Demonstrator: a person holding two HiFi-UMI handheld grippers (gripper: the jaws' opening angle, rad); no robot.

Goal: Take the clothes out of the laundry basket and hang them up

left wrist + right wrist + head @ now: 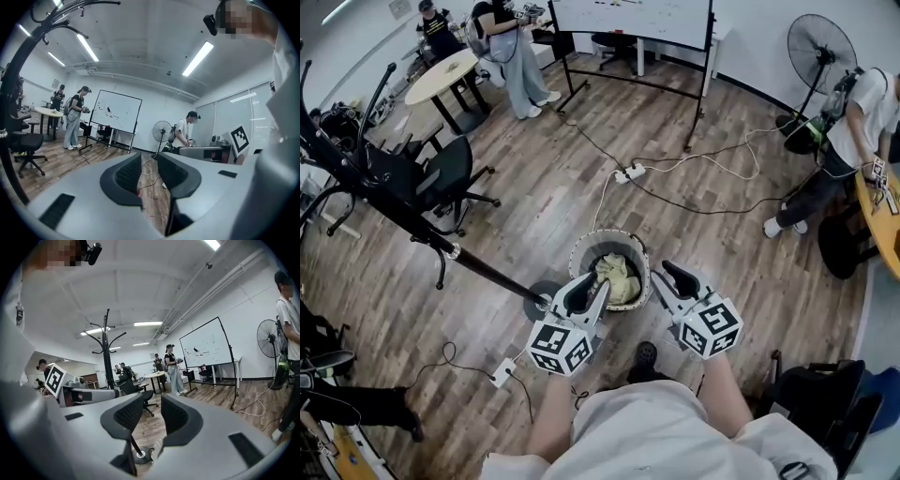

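Head view, looking steeply down at the wooden floor (581, 169). The biggest player is the coat rack (403, 211), its dark pole running in from the left down to a round base just beside the basket. Its hooks look bare from here, and in the right gripper view too. No garment is hanging on them, as far as I can make out.

Next, the laundry basket (581, 248). It's round and stands on the floor right in front of the person's feet. Inside sits a crumpled heap of pale yellow clothes (619, 278), well below the rim.

Now the tools. The left gripper (589, 289) hovers over the near-left edge of the basket, and the left gripper view shows its jaws apart with only floor and cable between them. The right gripper (675, 278) hangs at the near-right edge. Its jaws are also spread, with nothing between the pads but the rack's base and the basket rim far below.

So where do we stand? By my reading, at the very start: nothing lifted, nothing hung, the whole heap waiting. What's left is all of it. Reach into the basket, grip a garment, carry it left to the rack and drape it on a hook, and repeat until the basket is bare.
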